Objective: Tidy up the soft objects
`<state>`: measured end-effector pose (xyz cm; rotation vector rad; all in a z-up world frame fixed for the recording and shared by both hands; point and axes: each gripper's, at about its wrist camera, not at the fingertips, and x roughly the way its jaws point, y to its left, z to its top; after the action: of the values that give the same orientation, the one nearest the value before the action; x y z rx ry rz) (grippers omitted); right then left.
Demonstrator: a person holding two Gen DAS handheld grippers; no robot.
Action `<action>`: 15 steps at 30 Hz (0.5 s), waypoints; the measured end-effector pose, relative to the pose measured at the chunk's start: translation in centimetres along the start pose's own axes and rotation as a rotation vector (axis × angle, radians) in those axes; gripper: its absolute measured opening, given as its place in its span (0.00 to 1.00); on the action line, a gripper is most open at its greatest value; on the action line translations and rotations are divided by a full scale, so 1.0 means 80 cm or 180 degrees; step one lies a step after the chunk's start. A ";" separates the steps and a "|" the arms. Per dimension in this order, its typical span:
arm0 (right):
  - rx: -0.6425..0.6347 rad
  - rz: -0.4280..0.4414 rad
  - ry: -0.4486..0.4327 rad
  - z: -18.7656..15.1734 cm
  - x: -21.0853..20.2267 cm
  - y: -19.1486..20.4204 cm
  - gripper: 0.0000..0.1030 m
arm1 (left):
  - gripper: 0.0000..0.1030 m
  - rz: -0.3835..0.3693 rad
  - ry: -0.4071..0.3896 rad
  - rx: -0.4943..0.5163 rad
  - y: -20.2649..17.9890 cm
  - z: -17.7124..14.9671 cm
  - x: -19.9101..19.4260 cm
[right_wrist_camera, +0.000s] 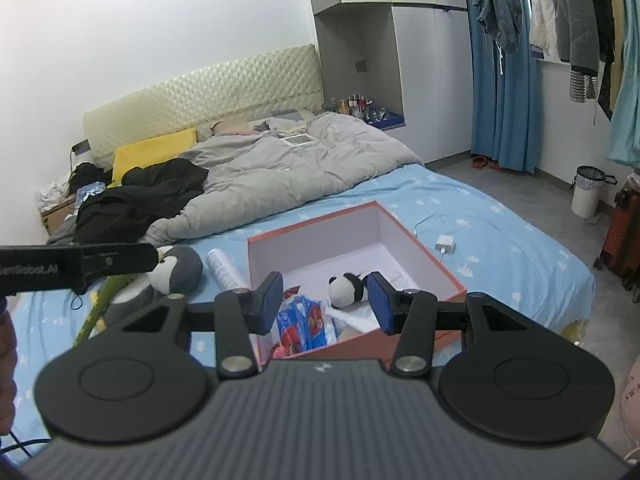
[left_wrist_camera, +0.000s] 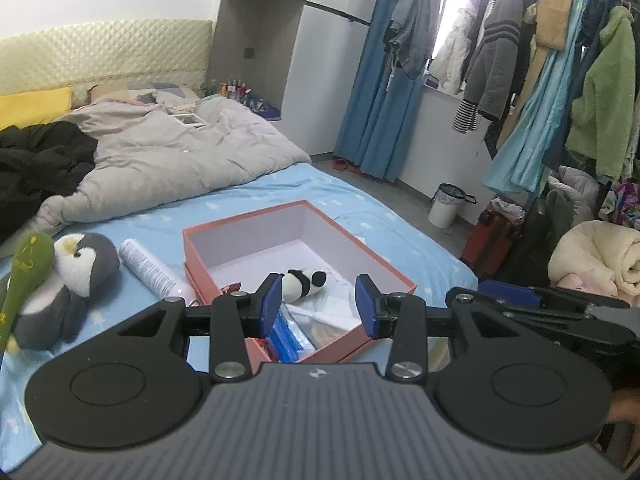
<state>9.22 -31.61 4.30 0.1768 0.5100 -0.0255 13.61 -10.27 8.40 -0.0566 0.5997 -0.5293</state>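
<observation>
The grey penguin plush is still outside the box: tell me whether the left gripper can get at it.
Probably yes. The left gripper is open and empty, and the grey-and-white penguin plush toy lies uncovered on the blue sheet, beside the orange cardboard box; only a green plush leans against it.

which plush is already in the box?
The small panda plush, lying on its side inside the orange box. The grey penguin plush sits outside on the blue bedsheet, left of the box, beside a green toy.

Green plush toy (left_wrist_camera: 24,272) cut off at left edge.
</observation>
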 end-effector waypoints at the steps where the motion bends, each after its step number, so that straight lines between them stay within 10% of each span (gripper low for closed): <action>1: 0.0007 0.0006 0.0011 -0.004 -0.002 0.000 0.48 | 0.45 -0.0004 0.0018 -0.0031 0.001 -0.002 0.000; 11: -0.0073 -0.0043 0.0030 -0.014 -0.015 0.006 0.48 | 0.82 0.0142 0.0018 -0.0136 0.016 -0.021 -0.008; 15: -0.0011 -0.0088 0.0016 -0.017 -0.017 0.002 0.77 | 0.92 0.0184 -0.0015 -0.0151 0.020 -0.023 -0.013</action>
<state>7.40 -31.25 3.79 0.1664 0.5176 -0.0510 12.65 -8.17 7.11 -0.0852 0.6076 -0.4588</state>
